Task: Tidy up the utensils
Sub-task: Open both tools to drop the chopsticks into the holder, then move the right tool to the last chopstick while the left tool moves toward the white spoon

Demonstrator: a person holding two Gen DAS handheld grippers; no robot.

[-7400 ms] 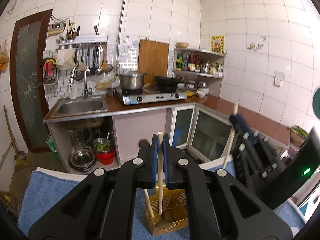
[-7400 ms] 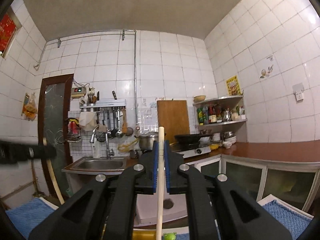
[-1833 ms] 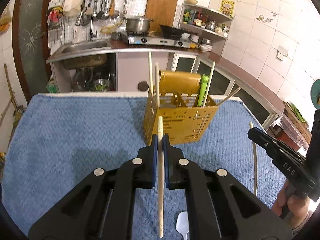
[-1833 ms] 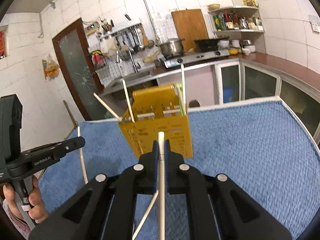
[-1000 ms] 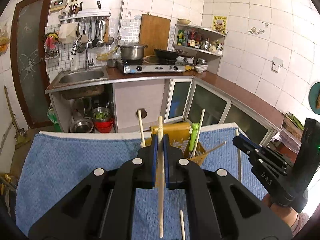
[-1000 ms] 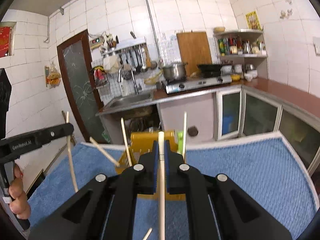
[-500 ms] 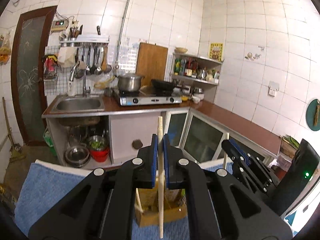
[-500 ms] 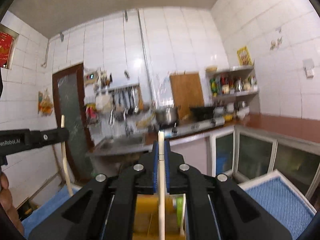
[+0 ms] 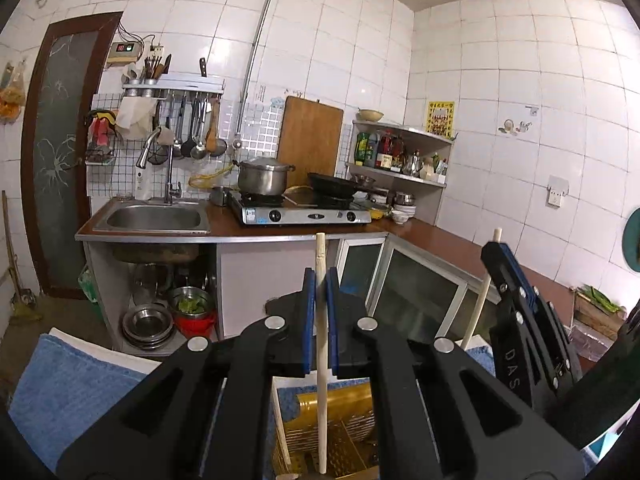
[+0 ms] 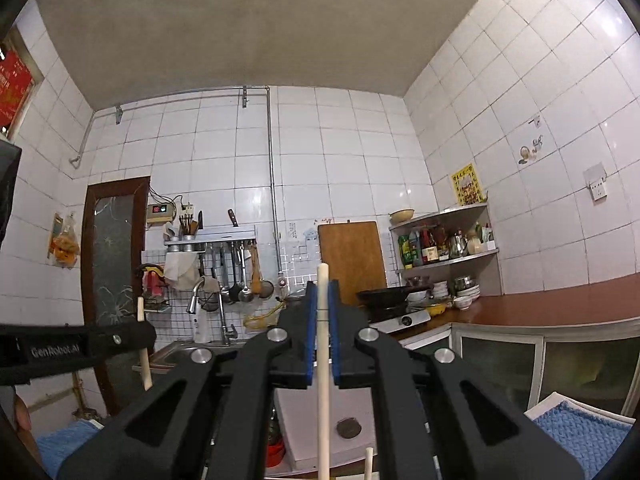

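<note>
My left gripper (image 9: 320, 276) is shut on a pale chopstick (image 9: 321, 360) that stands upright between its blue pads. Its lower end hangs over the yellow perforated utensil holder (image 9: 344, 444) at the bottom of the left wrist view. Another stick (image 9: 280, 420) leans in the holder. My right gripper (image 10: 322, 292) is shut on a second pale chopstick (image 10: 322, 400), held upright and raised toward the wall. The right gripper (image 9: 500, 260) also shows at the right of the left wrist view, beside the holder. The left gripper (image 10: 144, 334) enters the right wrist view from the left.
A blue towel (image 9: 60, 392) covers the table, also seen as the towel (image 10: 580, 440) at lower right. Beyond stand a kitchen counter with a sink (image 9: 152, 218), a stove with a pot (image 9: 262, 178), a corner shelf (image 9: 396, 152) and glass-door cabinets (image 9: 416, 300).
Both views have tilted upward. The holder has slid to the bottom of the left view and left the right view. Each gripper still holds its chopstick.
</note>
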